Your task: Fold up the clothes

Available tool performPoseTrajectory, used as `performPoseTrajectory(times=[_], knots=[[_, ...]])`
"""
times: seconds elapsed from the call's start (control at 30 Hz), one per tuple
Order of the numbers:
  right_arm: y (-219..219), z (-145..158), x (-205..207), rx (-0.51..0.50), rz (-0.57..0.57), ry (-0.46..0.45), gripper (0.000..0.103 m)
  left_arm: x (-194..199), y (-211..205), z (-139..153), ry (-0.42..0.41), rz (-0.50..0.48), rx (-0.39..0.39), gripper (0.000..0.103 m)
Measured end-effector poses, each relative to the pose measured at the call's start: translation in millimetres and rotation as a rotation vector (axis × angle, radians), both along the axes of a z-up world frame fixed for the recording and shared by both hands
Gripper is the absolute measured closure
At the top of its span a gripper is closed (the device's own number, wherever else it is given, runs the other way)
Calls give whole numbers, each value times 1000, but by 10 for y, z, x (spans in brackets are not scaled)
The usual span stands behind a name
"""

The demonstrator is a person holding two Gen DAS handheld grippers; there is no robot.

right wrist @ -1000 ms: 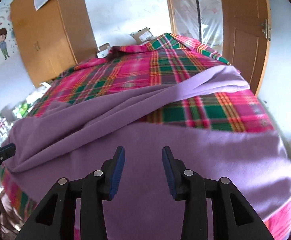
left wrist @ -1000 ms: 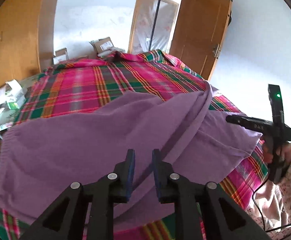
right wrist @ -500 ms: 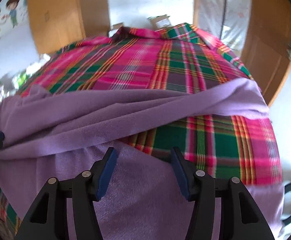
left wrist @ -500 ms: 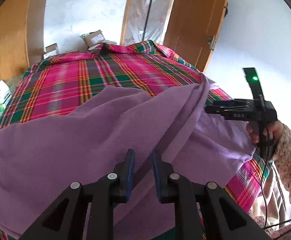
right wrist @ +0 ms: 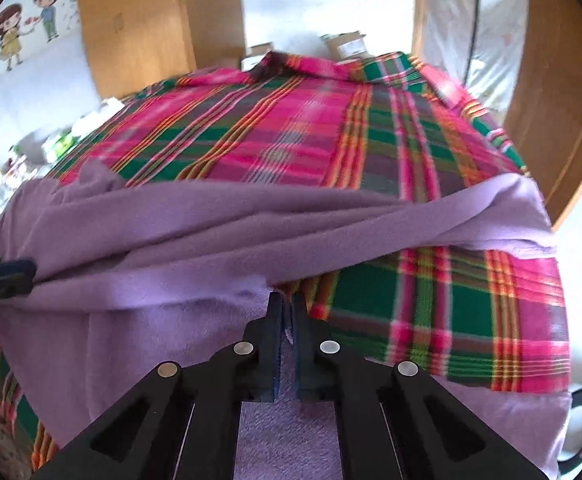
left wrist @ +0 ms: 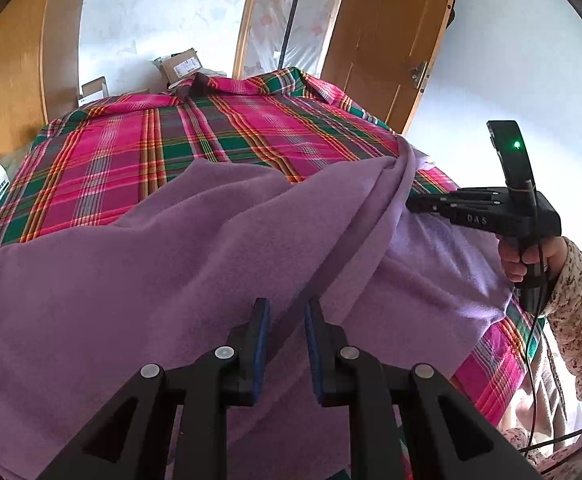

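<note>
Right wrist: right gripper (right wrist: pixel 287 312) pinches purple garment (right wrist: pixel 211 236) spread crosswise.

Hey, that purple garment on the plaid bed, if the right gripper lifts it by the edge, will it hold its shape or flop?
Probably flop: the purple garment already drapes in long soft folds. Its fuzzy surface suggests the right gripper, shut on its edge, won't easily slip. Expect dragging on the plaid bedcover.

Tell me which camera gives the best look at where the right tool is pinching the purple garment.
The right wrist view: the right tool sits shut on the purple garment edge, close up. The left wrist view shows that tool side-on and farther off, its tips buried in a fold.
</note>
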State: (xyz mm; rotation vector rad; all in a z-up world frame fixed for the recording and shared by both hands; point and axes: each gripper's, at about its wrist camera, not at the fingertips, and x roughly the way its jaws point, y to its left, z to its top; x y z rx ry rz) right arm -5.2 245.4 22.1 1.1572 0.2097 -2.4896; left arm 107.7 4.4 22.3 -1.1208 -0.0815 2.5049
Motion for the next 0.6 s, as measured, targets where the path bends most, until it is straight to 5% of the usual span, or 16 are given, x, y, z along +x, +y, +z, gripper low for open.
performPoseTrajectory(times=[0.27,0.6], knots=[[44,-59,-86,-38,-59,-40,92,40,-20,-26,-6,-3,4,85],[408,134,-77,-265,-217,-87,77,60,4,75,38,-22,9,75]])
